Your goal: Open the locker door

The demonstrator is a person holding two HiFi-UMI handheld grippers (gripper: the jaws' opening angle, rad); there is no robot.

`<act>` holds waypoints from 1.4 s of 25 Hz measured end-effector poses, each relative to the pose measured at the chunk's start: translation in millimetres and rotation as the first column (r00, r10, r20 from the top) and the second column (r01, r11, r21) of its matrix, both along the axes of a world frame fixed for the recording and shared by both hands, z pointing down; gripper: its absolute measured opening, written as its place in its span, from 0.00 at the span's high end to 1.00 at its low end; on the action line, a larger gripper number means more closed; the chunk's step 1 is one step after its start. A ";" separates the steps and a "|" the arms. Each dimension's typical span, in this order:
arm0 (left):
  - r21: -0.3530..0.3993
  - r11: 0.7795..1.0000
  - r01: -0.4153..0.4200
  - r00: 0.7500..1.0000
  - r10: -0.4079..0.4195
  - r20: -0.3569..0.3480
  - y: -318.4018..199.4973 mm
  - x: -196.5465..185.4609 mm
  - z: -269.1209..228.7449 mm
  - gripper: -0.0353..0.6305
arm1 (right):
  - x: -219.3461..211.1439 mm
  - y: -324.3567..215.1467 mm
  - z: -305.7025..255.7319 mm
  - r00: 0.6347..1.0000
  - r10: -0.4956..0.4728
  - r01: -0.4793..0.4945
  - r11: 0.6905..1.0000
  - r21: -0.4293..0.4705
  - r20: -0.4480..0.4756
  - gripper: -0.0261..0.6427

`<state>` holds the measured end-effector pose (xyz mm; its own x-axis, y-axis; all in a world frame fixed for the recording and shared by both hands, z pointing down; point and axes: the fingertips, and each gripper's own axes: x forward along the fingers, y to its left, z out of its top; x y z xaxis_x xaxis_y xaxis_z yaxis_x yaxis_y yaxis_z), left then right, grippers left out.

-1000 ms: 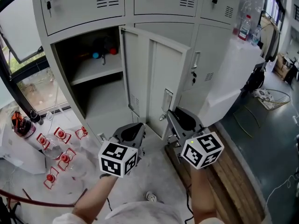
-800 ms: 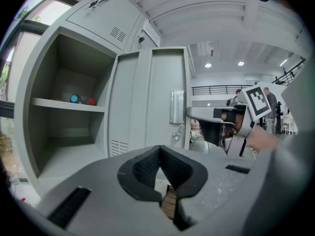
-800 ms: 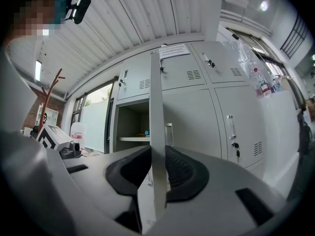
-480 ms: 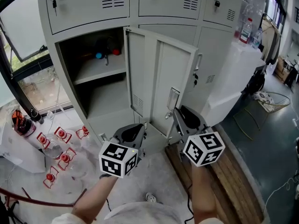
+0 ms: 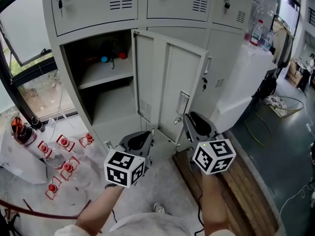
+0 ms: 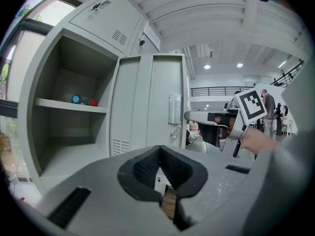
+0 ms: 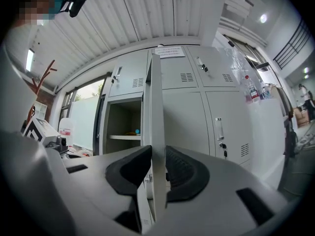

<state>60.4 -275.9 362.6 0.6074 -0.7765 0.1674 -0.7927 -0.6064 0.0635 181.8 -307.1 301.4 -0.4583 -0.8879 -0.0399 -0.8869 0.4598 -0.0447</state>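
**Locker bank** [image 5: 93,6]: grey sheet steel. The upper doors are closed and one lower compartment [image 5: 98,100] stands open.

**Locker door** [image 5: 167,82]: the task's item.
- Position: hinged at the open compartment's right side and swung well out toward the person.
- Handling, judged: a thin, stiff steel panel, light on its hinges and free-swinging. The paint is smooth, so a narrow pinch may slip.
- Best hold: the free vertical edge, far from the hinge, near the latch plate [image 5: 182,103].

**Right hand-held gripper** [image 5: 188,121]: at the lower part of the door's free edge, just below the latch plate. Its pads are clamped on either face of the edge-on panel.

**Left hand-held gripper** [image 5: 141,134]: low before the open compartment, left of the door and apart from it. Its jaws are together with nothing between them.

**Shelf** [image 5: 106,77]: inside the compartment. It carries small blue and red items too small to identify.
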 end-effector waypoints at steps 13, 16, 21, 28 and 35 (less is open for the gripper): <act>-0.022 1.000 -0.021 0.999 0.020 -0.025 8.0 -1.6 5.8 0.94 | -21.5 25.8 10.7 0.999 -0.002 0.001 1.000 -0.016 -0.044 0.88; -0.029 0.999 -0.014 1.000 0.013 -0.028 9.4 -7.5 8.8 0.94 | -34.6 30.7 16.3 0.999 -0.023 0.022 0.999 -0.025 -0.049 0.88; -0.039 0.999 0.009 1.000 -0.010 -0.029 13.9 -22.6 14.5 0.94 | -58.6 38.2 31.3 0.997 -0.053 0.051 0.998 -0.049 -0.050 0.90; -0.048 0.996 0.072 0.997 -0.074 -0.038 17.9 -55.1 17.6 0.94 | -114.3 45.1 48.2 0.986 -0.159 0.154 0.984 -0.085 -0.053 0.92; -0.048 0.977 0.207 0.977 -0.209 -0.043 17.5 -102.3 17.5 0.94 | -169.8 49.2 55.2 0.958 -0.280 0.274 0.957 -0.094 -0.059 0.93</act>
<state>-41.9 -258.4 380.1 0.4412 -0.8795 0.1783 -0.8967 -0.4242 0.1264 12.1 -257.9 356.6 -0.6860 -0.7241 0.0711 -0.7272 0.6855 -0.0354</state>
